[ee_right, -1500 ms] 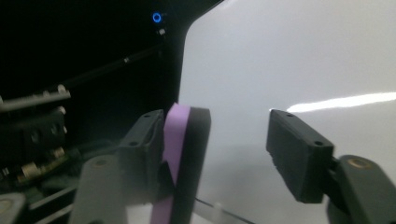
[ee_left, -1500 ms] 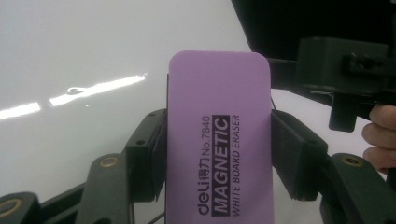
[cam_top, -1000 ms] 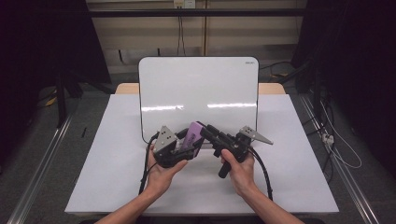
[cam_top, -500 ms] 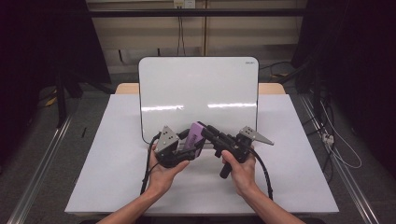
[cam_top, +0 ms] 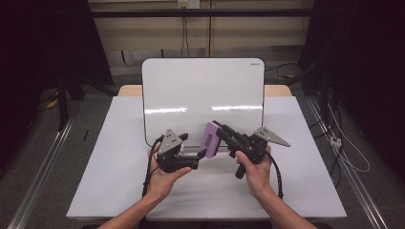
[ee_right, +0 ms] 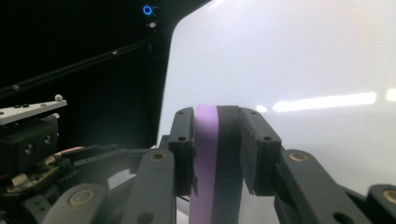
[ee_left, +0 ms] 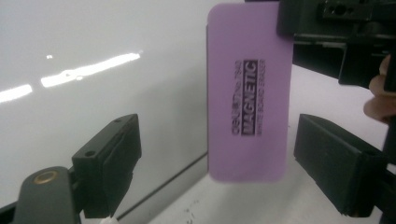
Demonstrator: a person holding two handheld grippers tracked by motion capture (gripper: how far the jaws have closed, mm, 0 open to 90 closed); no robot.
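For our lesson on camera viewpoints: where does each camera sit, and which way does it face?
High view: above the table, facing forward and down; forearms and both hands show.
Left gripper view: on the left hand-held gripper, facing the purple eraser; its open jaws show.
Right gripper view: on the right hand-held gripper, facing the whiteboard; its jaws clamp the eraser.
Shared: eraser and whiteboard.

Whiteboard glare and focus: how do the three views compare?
High view: two glare streaks cross the whiteboard, surroundings dark. Left gripper view: same streaks, eraser print slightly soft. Right gripper view: one bright streak at right, near jaws blurred, left half black.
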